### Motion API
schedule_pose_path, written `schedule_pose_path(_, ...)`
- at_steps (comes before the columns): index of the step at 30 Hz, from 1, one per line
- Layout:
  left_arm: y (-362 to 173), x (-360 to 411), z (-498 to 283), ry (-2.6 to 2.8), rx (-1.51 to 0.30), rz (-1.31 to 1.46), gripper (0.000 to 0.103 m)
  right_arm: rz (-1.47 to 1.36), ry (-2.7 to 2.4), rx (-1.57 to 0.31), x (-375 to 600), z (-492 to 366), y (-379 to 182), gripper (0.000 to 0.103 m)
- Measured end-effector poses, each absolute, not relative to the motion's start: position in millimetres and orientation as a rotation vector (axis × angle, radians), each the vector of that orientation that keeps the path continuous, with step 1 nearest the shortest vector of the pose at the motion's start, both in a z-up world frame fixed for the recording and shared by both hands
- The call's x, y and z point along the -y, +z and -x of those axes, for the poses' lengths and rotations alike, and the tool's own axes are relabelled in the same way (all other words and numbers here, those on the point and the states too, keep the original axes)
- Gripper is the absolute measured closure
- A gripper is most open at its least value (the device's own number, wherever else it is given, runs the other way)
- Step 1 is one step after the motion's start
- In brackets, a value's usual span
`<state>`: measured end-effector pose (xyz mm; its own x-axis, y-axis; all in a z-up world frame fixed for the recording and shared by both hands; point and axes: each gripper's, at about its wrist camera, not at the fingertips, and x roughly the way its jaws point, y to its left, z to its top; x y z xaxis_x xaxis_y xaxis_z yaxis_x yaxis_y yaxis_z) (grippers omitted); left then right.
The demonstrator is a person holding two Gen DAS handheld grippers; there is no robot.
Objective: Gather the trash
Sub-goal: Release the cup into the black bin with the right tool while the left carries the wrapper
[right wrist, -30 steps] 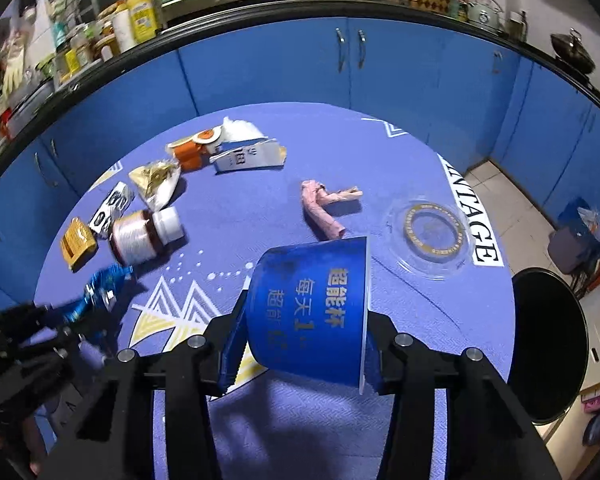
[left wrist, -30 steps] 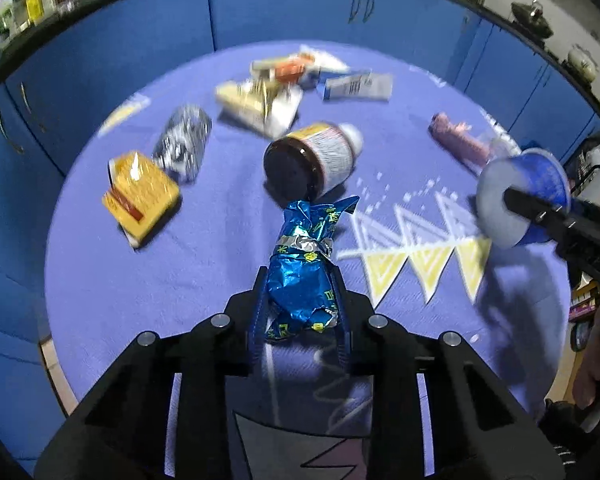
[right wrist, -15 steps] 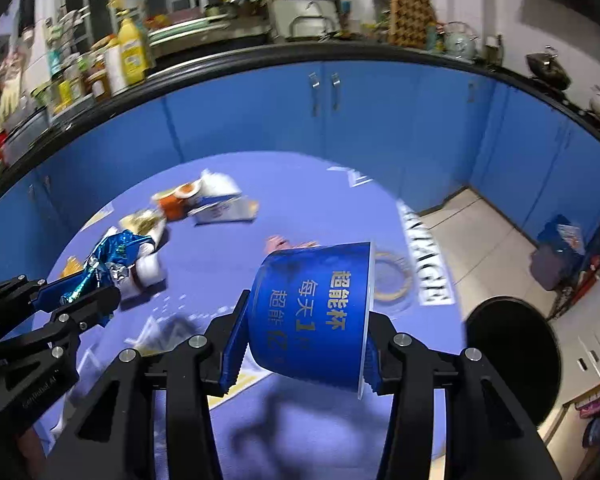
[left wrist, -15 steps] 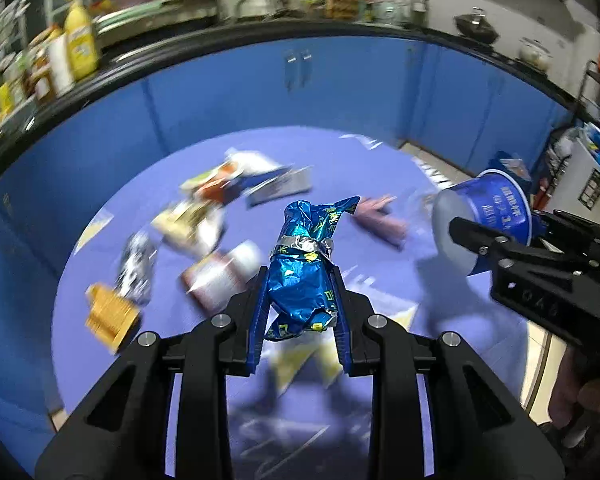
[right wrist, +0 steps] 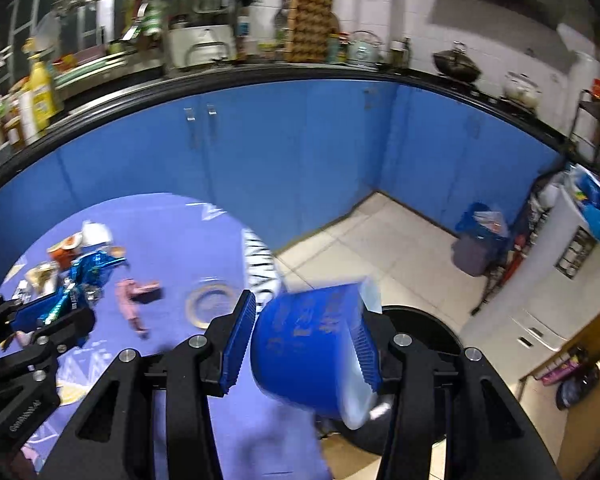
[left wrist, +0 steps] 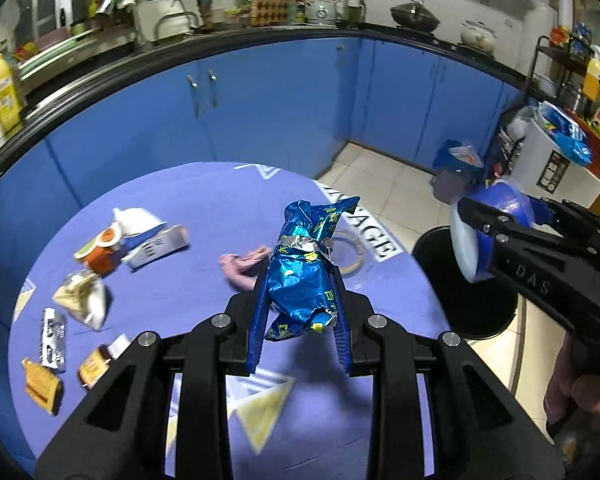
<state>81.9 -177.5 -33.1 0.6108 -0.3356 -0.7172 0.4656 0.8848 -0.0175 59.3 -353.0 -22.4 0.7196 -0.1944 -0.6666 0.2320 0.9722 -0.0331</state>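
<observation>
My left gripper (left wrist: 300,300) is shut on a crumpled blue foil wrapper (left wrist: 304,276) and holds it above the round purple-clothed table (left wrist: 188,200). The right wrist view shows that wrapper (right wrist: 94,268) at the left edge. My right gripper (right wrist: 306,316) is shut on a blue plastic cup (right wrist: 308,356), which is tilted and blurred. The cup hangs at the table's right edge, just in front of the round black bin (right wrist: 424,320) on the floor. In the left wrist view the cup (left wrist: 496,224) is over the bin (left wrist: 480,308).
Several pieces of trash lie on the cloth: a pink wrapper (left wrist: 240,272), a clear round lid (left wrist: 354,256), an orange tub (left wrist: 102,246), a white carton (left wrist: 156,246) and small packets (left wrist: 82,300). Blue cabinets curve behind. The tiled floor (right wrist: 400,248) is to the right.
Both grippers have swung right and upward with their loads. The table litter has slid left in both views, the black bin has come under the cup, and the cup has tilted.
</observation>
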Motion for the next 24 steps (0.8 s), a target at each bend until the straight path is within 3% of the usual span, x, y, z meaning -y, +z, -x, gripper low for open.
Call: schedule_pose_path(24,-38,296,-79,-0.666,-0.82,-0.279,0.073,-0.179,-0.444,-0.717,461,-25,-37,0.058)
